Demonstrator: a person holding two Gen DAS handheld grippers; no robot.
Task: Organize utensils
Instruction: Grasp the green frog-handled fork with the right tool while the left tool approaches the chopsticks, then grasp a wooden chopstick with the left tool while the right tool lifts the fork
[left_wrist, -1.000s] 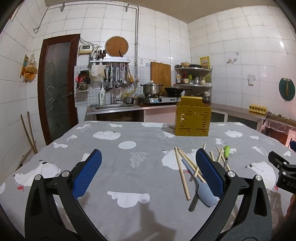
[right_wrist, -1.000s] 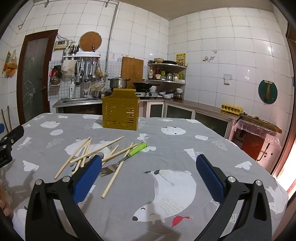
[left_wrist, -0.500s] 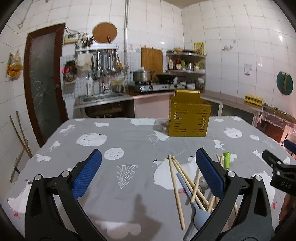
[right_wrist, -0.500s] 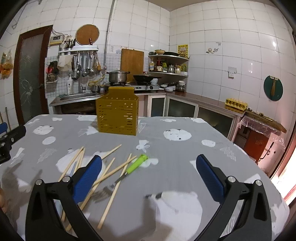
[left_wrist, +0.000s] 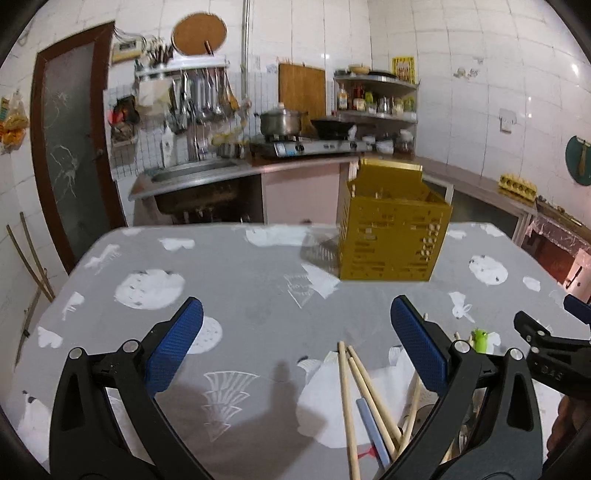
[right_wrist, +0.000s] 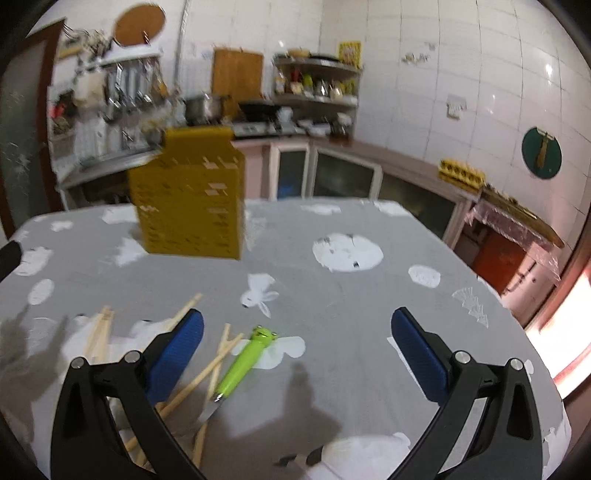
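A yellow perforated utensil holder stands at the far side of the table; it also shows in the right wrist view. Several wooden chopsticks and a pale blue utensil lie in a loose pile just inside my left gripper's right finger. A green-handled fork lies among chopsticks beside my right gripper's left finger. My left gripper is open and empty above the cloth. My right gripper is open and empty, also seen in the left wrist view.
The table carries a grey cloth with white animal prints. Behind it are a sink counter, a stove with pots and wall shelves. A door is at the left. The table's right edge drops off near cabinets.
Both grippers have moved forward and lower toward the table; the holder looks larger and the utensil pile now sits close under the fingers. Both stay open.
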